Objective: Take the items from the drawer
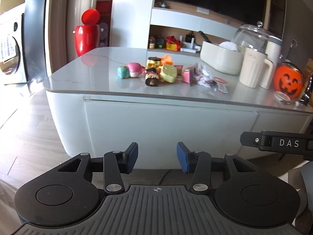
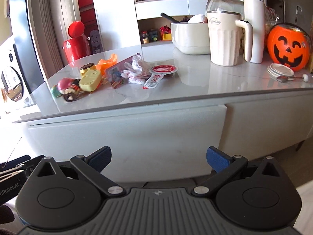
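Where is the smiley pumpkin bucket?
The pumpkin bucket sits on the countertop at the far right in both wrist views, right of the tall cream mug, with a small round lid lying in front of it.

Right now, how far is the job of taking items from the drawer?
Looks mostly done: a pile of small toys and packets lies on the countertop, and the drawer front below appears closed. In hand: nothing; the left gripper and right gripper are open and empty. What remains inside cannot be seen.
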Tool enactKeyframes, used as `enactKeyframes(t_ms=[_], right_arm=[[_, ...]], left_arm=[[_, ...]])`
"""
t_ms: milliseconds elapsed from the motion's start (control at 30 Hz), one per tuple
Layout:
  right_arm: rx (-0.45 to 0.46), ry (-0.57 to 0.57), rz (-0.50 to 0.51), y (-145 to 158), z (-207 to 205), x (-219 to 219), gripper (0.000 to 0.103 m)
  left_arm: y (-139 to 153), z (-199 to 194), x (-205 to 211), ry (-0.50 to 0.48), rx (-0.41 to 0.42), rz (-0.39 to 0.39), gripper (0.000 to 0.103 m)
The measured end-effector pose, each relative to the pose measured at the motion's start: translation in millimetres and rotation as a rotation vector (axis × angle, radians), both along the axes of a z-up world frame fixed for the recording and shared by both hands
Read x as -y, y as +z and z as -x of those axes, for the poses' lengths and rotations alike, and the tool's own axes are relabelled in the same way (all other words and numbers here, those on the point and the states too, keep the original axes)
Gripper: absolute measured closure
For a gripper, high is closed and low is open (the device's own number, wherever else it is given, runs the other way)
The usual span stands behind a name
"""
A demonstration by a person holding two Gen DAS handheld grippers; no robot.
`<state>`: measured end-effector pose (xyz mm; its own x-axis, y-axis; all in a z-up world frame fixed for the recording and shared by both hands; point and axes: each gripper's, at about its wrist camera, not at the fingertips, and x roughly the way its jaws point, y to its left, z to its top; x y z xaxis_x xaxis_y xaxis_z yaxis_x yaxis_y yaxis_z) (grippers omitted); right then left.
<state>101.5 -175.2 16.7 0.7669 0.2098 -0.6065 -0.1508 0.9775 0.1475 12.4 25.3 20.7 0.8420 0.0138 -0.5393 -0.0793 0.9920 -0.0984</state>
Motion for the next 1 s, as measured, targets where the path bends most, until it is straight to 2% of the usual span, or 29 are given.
enactKeyframes(t_ms=[67,133,200,233,300,433,600,800,1000], right_arm=[[0.030,0.035,-0.018,8,37,1,0.000],[0.119,0.048,0.021,7,71,-4,0.000],[0.202,0.062,0.068,-2,98,-11,0.000],[0.206,0.075,0.093,-7,101,-14,0.000],[0.154,0.079,0.109,-12,93,-15,0.000],[0.094,0.005,0.046,-17,80,2,0.000],[0.128,0.040,0.079,-17,88,-6,0.000],[0.108,0.028,0.102,-19,87,-7,0.000],[0.100,0.038,0.134,-21,86,-11,0.000]], left_arm=[[1,22,7,-0.013,0.017,-0.020,0.055],[-7,33,12,-0.026,0.021,-0.023,0.055],[-19,28,16,-0.047,-0.029,-0.034,0.055],[-21,25,14,-0.047,-0.049,-0.025,0.055],[-22,24,13,-0.029,-0.054,-0.022,0.055],[-20,27,20,-0.045,-0.031,-0.055,0.055],[-19,28,29,-0.080,-0.018,-0.093,0.056],[-20,25,22,-0.055,-0.026,-0.061,0.055],[-20,25,22,-0.060,-0.026,-0.062,0.055]])
